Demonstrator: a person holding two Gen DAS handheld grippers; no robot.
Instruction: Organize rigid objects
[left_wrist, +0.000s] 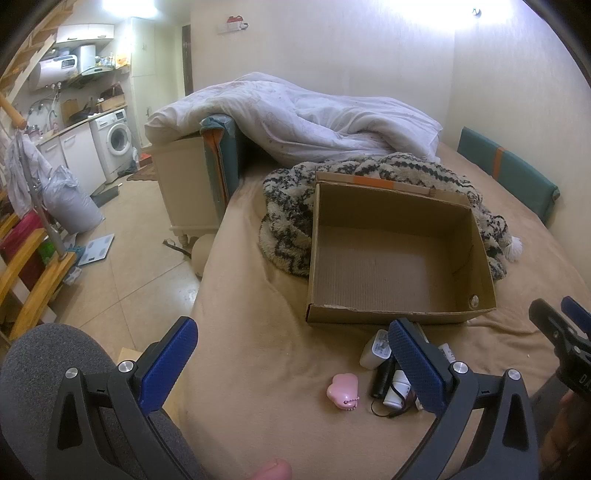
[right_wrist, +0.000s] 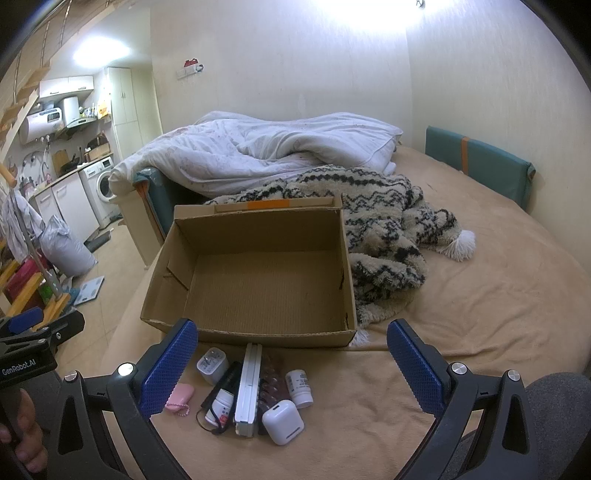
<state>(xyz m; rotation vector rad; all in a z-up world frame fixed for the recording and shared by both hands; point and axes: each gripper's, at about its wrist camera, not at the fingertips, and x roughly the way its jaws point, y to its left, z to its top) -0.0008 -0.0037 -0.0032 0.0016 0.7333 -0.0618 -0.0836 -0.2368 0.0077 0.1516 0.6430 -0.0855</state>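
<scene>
left wrist view: left gripper (left_wrist: 291, 363) fingers spread wide, holding nothing. cardboard box (left_wrist: 400, 314) centre frame on bed (left_wrist: 258, 332), open. pink case (left_wrist: 341, 391) lower centre, just beside black flashlight (left_wrist: 382, 378).

right wrist view: right gripper (right_wrist: 291, 363) fingers wide apart, empty. white earbud case (right_wrist: 282, 421), pill bottle (right_wrist: 300, 382), charger plug (right_wrist: 212, 364) clustered lower centre, near box front wall.

Small items (right_wrist: 251, 398) clustered before cardboard box (right_wrist: 258, 328) — open, empty.
</scene>
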